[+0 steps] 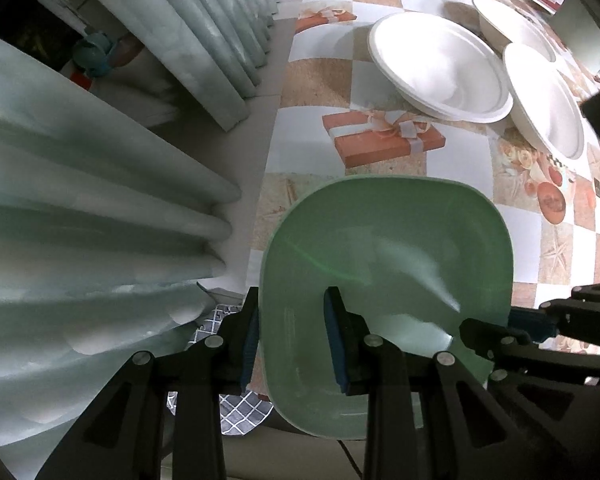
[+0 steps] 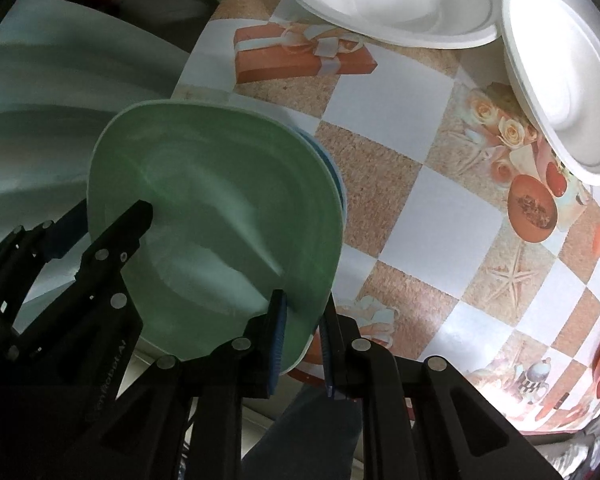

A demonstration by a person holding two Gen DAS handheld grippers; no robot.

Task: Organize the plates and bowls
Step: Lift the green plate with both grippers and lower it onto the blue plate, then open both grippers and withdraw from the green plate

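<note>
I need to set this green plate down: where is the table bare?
Bare tablecloth lies between the green plate and the white bowls, around the gift-box print, and rightward to the starfish print. The far side is crowded with those bowls.

You see bright glare on the white bowls (image 2: 400,4) far right. Near corners fall dark, and fisheye bends the edges.

I count one green plate (image 1: 388,248), a blue one (image 2: 337,176) beneath it, and three white bowls (image 1: 440,68) further off on the counter (image 1: 312,136).
</note>
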